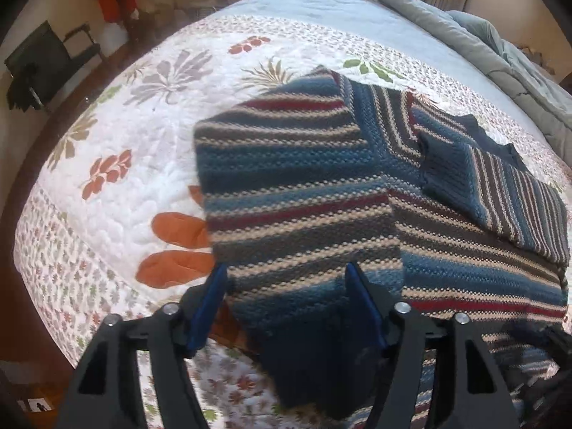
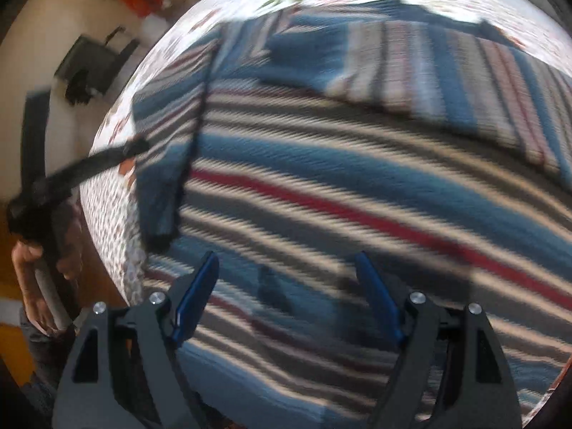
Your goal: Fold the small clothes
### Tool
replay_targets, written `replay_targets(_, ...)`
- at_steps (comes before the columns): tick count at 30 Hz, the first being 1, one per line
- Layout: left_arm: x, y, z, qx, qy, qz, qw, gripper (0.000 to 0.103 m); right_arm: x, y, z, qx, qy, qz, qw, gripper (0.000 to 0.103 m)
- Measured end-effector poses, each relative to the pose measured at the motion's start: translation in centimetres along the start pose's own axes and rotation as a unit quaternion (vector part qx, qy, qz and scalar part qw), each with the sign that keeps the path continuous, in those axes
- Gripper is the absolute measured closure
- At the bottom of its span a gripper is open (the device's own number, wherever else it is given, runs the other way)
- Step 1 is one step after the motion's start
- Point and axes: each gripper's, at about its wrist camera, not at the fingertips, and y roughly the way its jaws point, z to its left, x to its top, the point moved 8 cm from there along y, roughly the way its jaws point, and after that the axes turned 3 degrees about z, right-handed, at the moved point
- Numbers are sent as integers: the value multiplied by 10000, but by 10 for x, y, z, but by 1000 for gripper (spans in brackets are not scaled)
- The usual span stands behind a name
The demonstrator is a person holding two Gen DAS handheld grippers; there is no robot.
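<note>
A small knitted sweater [image 1: 464,250] with blue, grey, cream and red stripes lies on the quilted bed. Both sleeves are folded in over its body: the left sleeve [image 1: 296,196] runs toward me with its dark cuff between my fingers, the right sleeve [image 1: 500,186] lies across the top. My left gripper [image 1: 286,279] is open around the left sleeve's cuff end. In the right wrist view my right gripper [image 2: 287,268] is open just above the sweater's striped body [image 2: 357,186]; the picture is blurred. The left gripper [image 2: 107,157] shows there at the sweater's left side.
The floral quilt [image 1: 125,150] covers the bed, with its edge at the left and near side. A grey duvet [image 1: 482,46] is bunched at the far right. A dark chair [image 1: 39,64] and a red item [image 1: 111,0] stand by the wall on the left.
</note>
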Motion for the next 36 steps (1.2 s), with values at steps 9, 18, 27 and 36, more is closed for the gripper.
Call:
replay_targets(9,2,-9,21,-166,-83,-67,9998,20,9,50,76,368,-272,363,9983,24)
replay_targets(18,3,-13,34,-173,-74,-162,9997,19,22,63,91,123,-256,184,9994,27)
replay_targets(27,4,-11,41,-171,-174,-141,9996,18,27,67,100,-120,-679,22,9976,69)
replay_targets(36,10,-13,33,-167,-161,-186,9996,17,35,37,81,664,-451,-138,9967,95)
